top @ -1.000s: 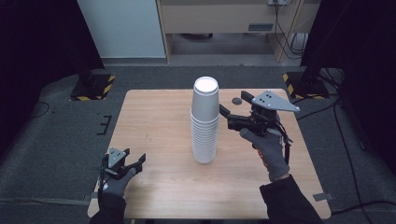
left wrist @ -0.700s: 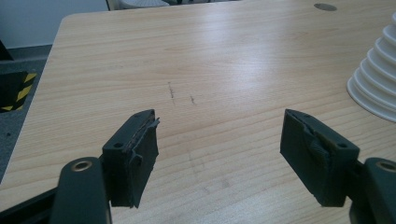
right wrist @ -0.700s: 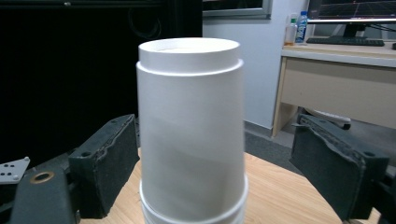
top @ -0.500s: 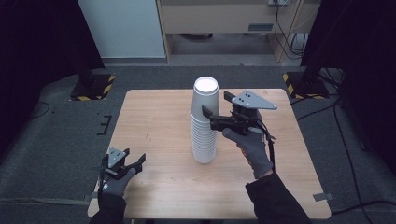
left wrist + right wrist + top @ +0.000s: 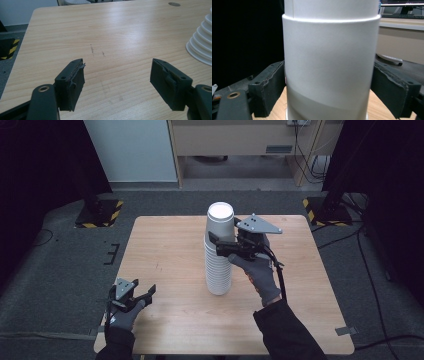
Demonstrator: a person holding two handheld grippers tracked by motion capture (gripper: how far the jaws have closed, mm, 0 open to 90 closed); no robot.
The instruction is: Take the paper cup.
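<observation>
High view: right claw (image 5: 216, 241) straddles the upper cups of the stack (image 5: 219, 265) standing mid-worktop (image 5: 165, 250), jaws just widened, apparently not yet clamped; no cup lifted. Left claw (image 5: 145, 293) rests apart, idle.

Lab or recording studio, wooden table (image 5: 165, 245) on grey carpet, hazard-striped stand bases (image 5: 98, 213), black curtains, trailing cables (image 5: 300, 155)

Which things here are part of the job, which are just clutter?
In the job:
- stack of white cups
- right gripper, jaws either side of the stack's upper cups
- left gripper, open, idle

Lying about:
- dark round spot on the table
</observation>
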